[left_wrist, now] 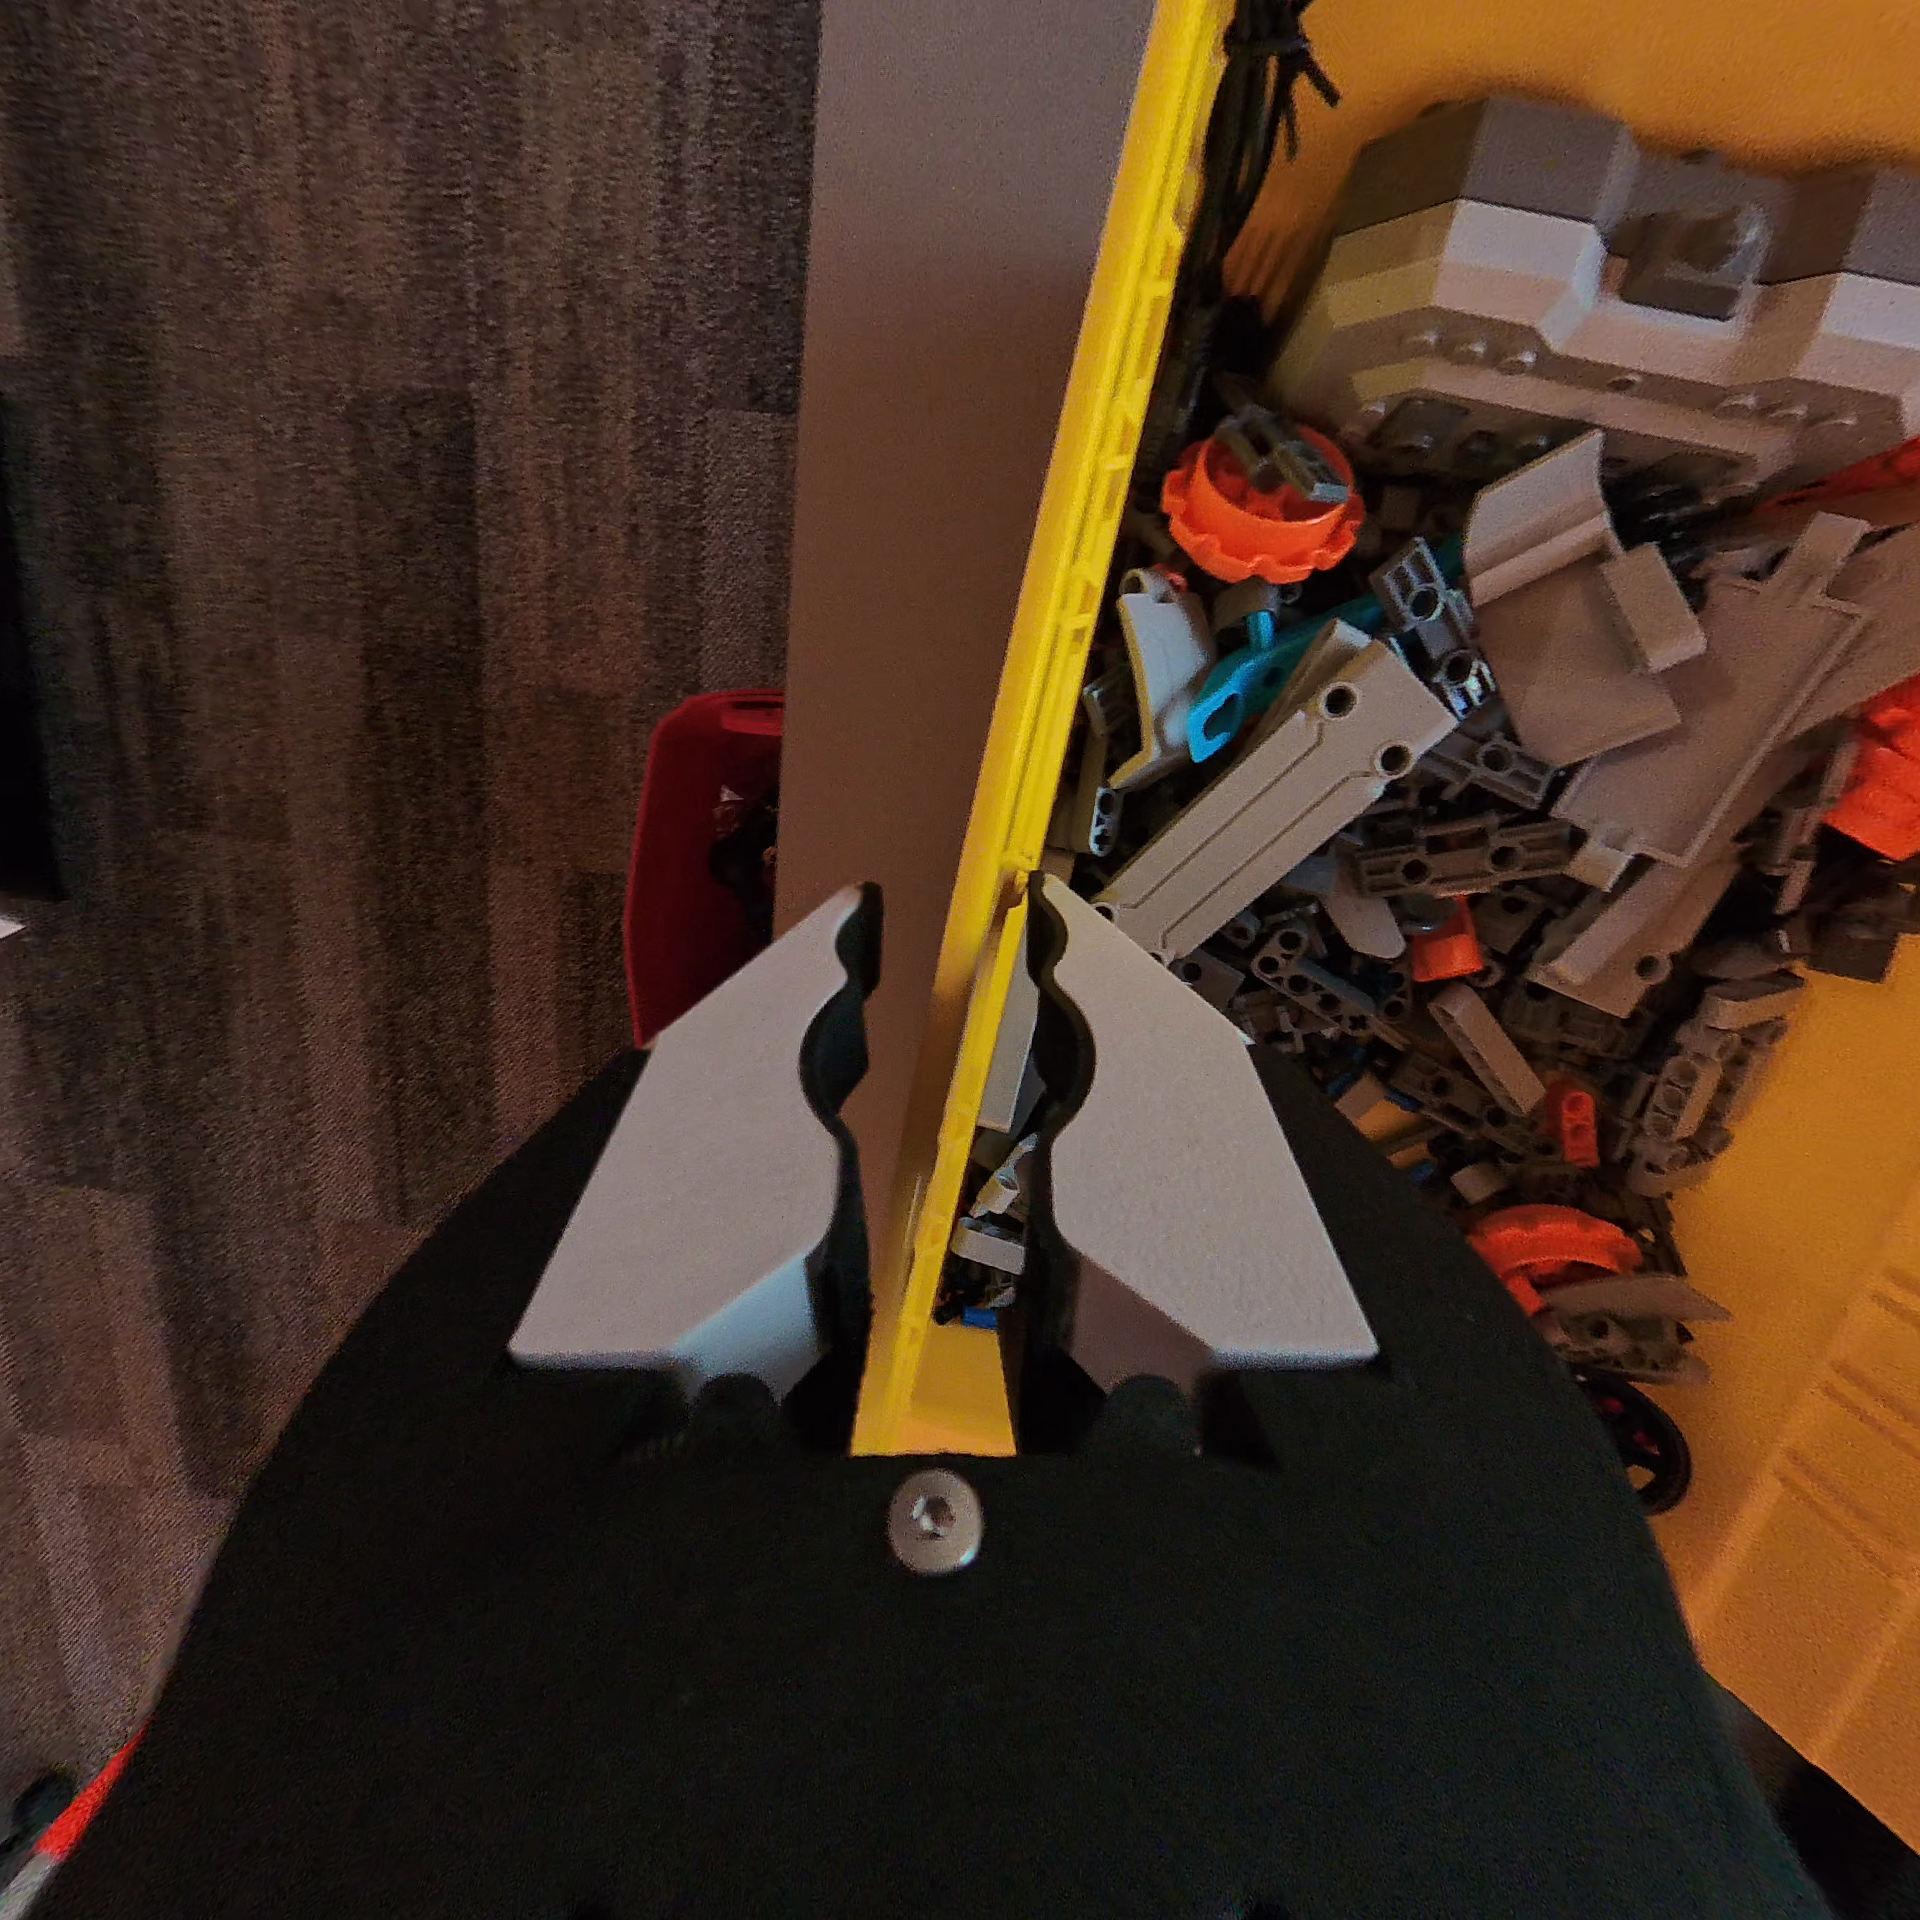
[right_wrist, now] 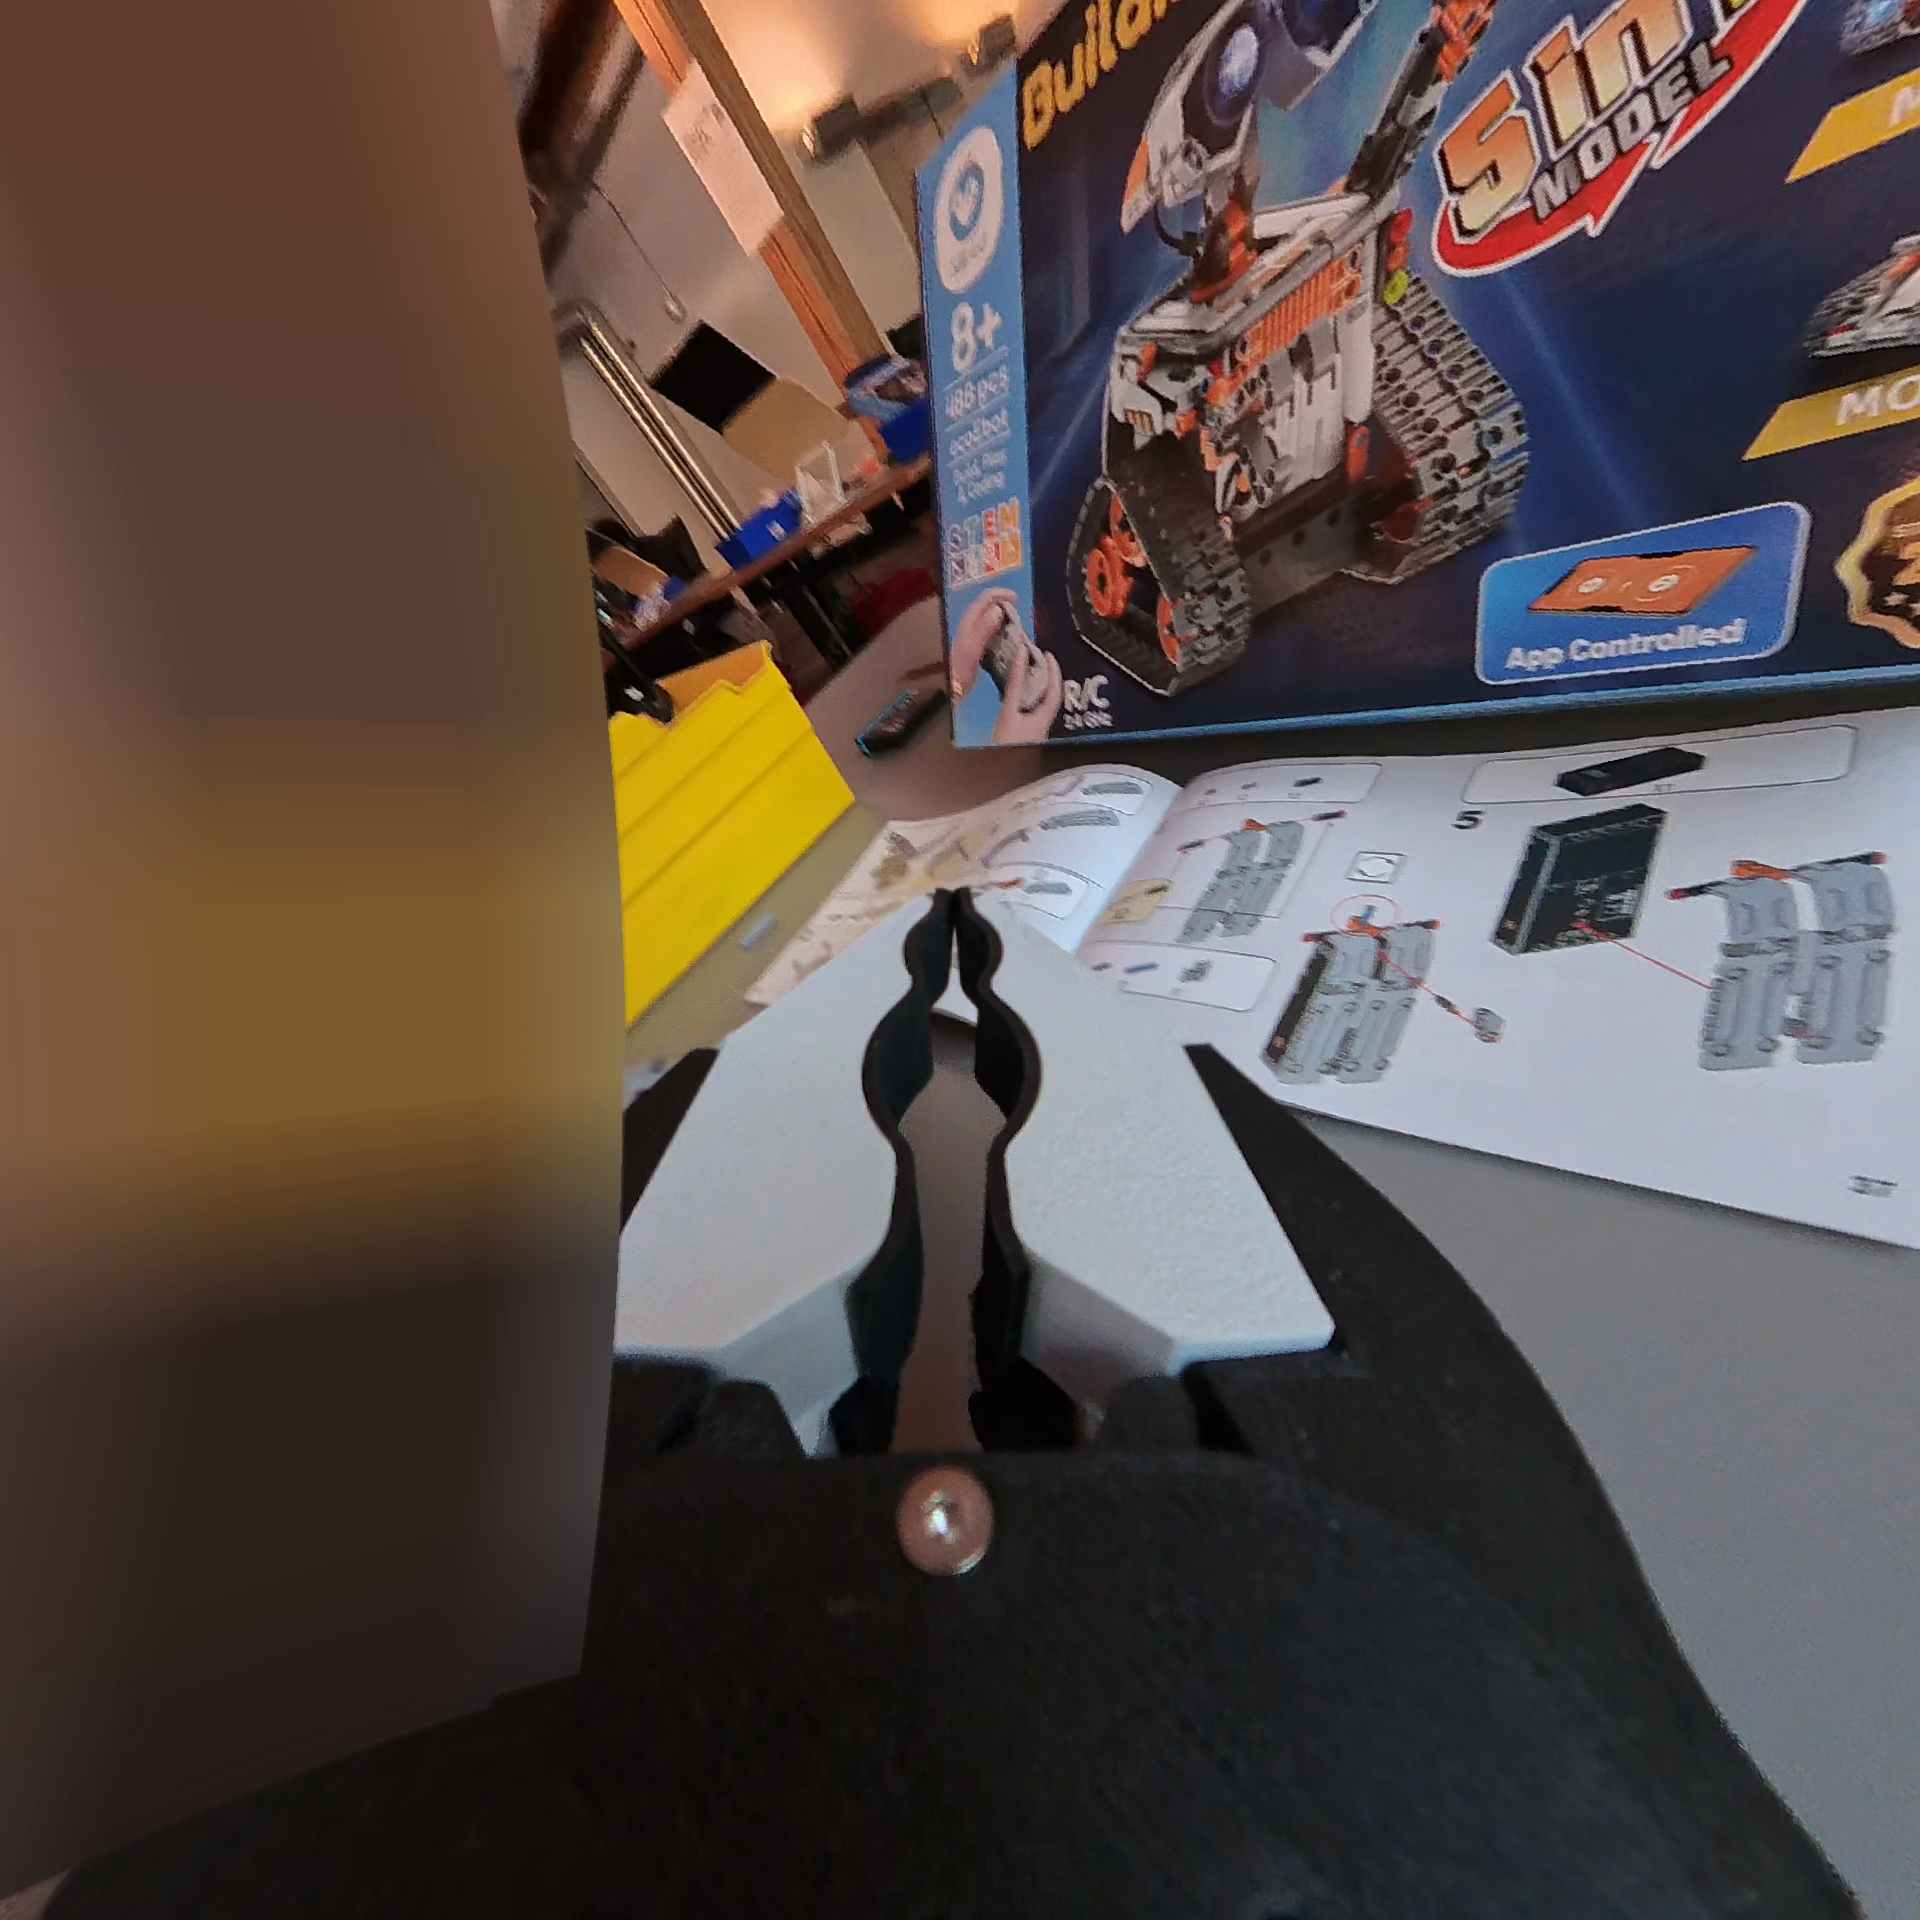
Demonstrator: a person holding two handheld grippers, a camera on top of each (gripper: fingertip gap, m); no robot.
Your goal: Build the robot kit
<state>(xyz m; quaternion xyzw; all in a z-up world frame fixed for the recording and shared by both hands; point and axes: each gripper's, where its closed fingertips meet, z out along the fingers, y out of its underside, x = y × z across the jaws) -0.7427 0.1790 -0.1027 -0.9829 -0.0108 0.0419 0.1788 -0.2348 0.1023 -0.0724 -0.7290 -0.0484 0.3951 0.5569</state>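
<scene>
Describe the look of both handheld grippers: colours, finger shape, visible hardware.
The left gripper and right gripper match: matte black bodies, two pale grey wedge-shaped fingers lined with wavy black pads, and one silver screw centred below them. No cables or sleeves show.

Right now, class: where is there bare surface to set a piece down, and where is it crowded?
Bare grey table lies below the open instruction booklet, right of the right hand-held gripper. Inside the yellow bin, bare floor shows only at the right; the brick pile crowds its middle.
</scene>
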